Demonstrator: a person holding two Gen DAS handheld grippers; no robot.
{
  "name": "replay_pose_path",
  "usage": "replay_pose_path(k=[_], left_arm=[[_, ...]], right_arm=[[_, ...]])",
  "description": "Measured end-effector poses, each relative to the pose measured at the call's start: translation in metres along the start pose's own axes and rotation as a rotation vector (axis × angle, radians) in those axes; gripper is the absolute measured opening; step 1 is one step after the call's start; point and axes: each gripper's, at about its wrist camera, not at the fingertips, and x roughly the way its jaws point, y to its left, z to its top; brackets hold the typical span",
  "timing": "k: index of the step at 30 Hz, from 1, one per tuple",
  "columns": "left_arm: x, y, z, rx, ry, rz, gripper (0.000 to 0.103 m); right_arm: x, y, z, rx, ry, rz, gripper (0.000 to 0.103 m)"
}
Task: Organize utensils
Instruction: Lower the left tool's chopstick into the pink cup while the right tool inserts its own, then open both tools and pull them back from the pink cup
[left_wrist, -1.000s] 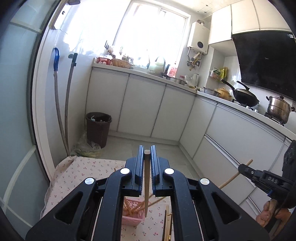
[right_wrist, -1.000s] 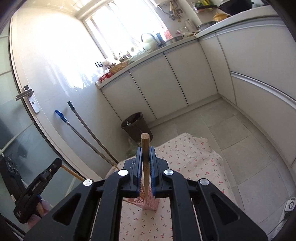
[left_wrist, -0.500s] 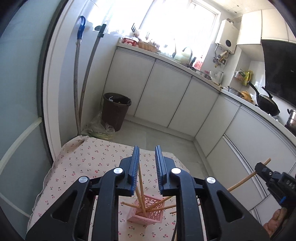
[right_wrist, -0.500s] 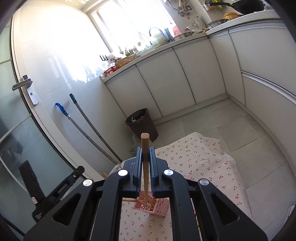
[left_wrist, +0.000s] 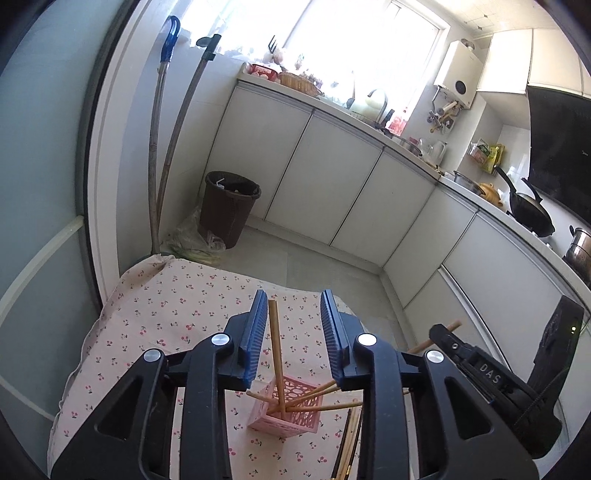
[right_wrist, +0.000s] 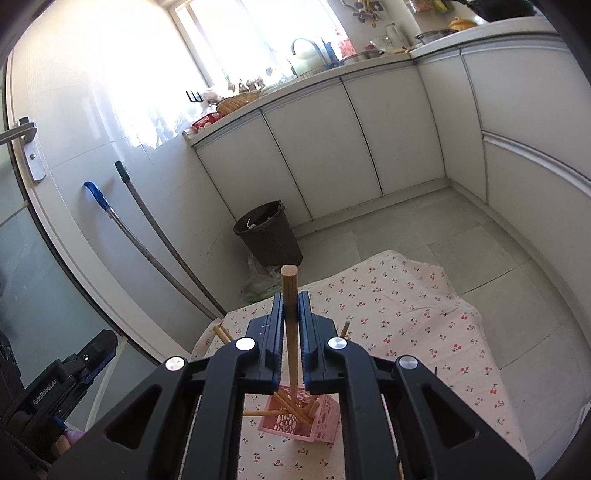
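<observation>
Chopsticks: one (left_wrist: 276, 358) stands in pink holder (left_wrist: 284, 417) on cherry cloth (left_wrist: 166, 302), between left gripper (left_wrist: 291, 325) jaws, just parting, pads clear. Right gripper (right_wrist: 290, 314) clamps second chopstick (right_wrist: 290, 317) upright over holder, aligned for drop.

Two wrist views, shared pink basket (left_wrist: 282, 413)

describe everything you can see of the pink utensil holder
The pink utensil holder is a small square plastic-looking basket with lattice-cut walls and an open top. It stands upright on the cherry-print tablecloth, below both grippers. Several wooden chopsticks lean out of it at different angles, and more chopsticks lie on the cloth beside it.
</observation>
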Motion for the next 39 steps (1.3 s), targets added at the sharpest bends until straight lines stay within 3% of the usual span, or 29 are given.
replay_pose_path(k=[1, 8, 12, 15, 17, 19, 30, 33, 39], left_arm=[[0.002, -0.001, -0.002, 0.008, 0.01, 0.0, 0.029], [0.004, -0.02, -0.016, 0.079, 0.046, -0.017, 0.029], [0.001, -0.033, -0.026, 0.131, 0.073, -0.022, 0.037], [0.0, -0.041, -0.039, 0.164, 0.099, -0.016, 0.042], [0.001, -0.045, -0.048, 0.18, 0.122, -0.015, 0.045], [0.002, -0.049, -0.058, 0.196, 0.149, -0.02, 0.048], [0.019, -0.079, -0.108, 0.339, 0.28, -0.037, 0.063], [0.023, -0.086, -0.116, 0.351, 0.309, -0.045, 0.076], [0.043, -0.114, -0.144, 0.434, 0.412, -0.073, 0.078]], right_arm=[[0.005, -0.001, -0.004, 0.006, 0.021, 0.002, 0.014], [-0.022, 0.002, -0.012, -0.08, 0.011, -0.056, 0.014], [-0.039, -0.008, -0.021, -0.112, 0.017, -0.113, 0.029], [-0.05, -0.018, -0.028, -0.127, 0.032, -0.148, 0.033], [-0.059, -0.024, -0.034, -0.134, 0.034, -0.163, 0.039], [-0.07, -0.03, -0.04, -0.142, 0.022, -0.192, 0.055], [-0.124, -0.087, -0.073, -0.128, -0.002, -0.398, 0.092], [-0.134, -0.109, -0.075, -0.087, 0.014, -0.423, 0.092], [-0.155, -0.148, -0.072, 0.071, 0.035, -0.39, 0.093]])
